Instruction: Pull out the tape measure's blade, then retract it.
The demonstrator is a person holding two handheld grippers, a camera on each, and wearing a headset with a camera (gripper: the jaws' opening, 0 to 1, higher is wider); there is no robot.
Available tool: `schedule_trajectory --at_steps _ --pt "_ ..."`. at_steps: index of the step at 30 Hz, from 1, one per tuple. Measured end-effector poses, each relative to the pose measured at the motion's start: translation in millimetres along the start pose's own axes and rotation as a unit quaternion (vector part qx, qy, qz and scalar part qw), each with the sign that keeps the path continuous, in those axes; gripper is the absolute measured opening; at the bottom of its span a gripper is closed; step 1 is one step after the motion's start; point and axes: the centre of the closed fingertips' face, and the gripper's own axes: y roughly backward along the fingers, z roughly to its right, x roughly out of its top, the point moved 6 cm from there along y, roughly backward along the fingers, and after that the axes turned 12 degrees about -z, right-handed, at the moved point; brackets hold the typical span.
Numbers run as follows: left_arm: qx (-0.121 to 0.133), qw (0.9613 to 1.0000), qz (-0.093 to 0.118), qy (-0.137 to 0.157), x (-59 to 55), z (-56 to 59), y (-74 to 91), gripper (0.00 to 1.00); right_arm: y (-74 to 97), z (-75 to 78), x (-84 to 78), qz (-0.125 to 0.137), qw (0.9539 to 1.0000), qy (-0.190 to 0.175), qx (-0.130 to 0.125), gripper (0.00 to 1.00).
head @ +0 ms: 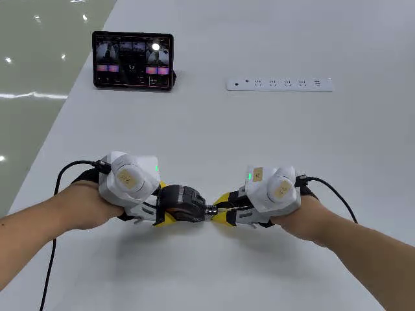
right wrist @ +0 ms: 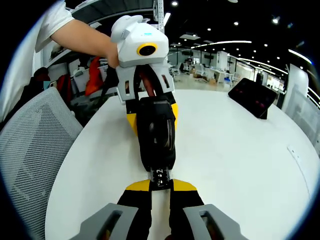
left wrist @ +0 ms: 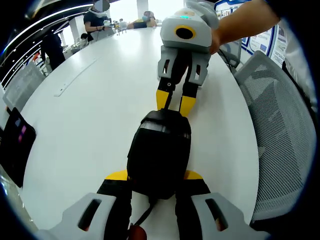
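L gripper [left wrist: 155, 176]: jaws closed onto the tape measure [left wrist: 159, 150], one yellow tip on each side of its black body. They are only as far open as the body is wide, and I see a firm hold.
R gripper [right wrist: 160, 186]: jaws nearly together, pinching the end of the blade [right wrist: 159, 175]. Both yellow tips touch it.
Blade: only a short piece is out of the body. A printed "2" shows just in front of the R tips.
Tape measure pos.: in head view it is between the 2 grippers, at the near part of the table [head: 214, 136], a little left of centre. I cannot tell if it rests on the top or hangs just above.
Grippers, relation: they face each other tip to tip, very near, with the tape measure body and the short blade piece between them.
Tablet [head: 133, 60]: far left on the table, propped up, screen lit, well apart from the work.
Power strip [head: 279, 83]: white, lies flat at the far side, to the right of the tablet.
Mesh chair [left wrist: 280, 125]: grey, just beside the table edge in L gripper view.
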Motion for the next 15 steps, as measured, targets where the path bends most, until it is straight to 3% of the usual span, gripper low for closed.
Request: schedule_trajectory --at_steps 15 --pt "0.002 1.0 0.001 0.002 -1.1 0.2 0.3 0.28 13.3 0.6 -12.8 -0.005 1.0 -0.006 -0.006 0.09"
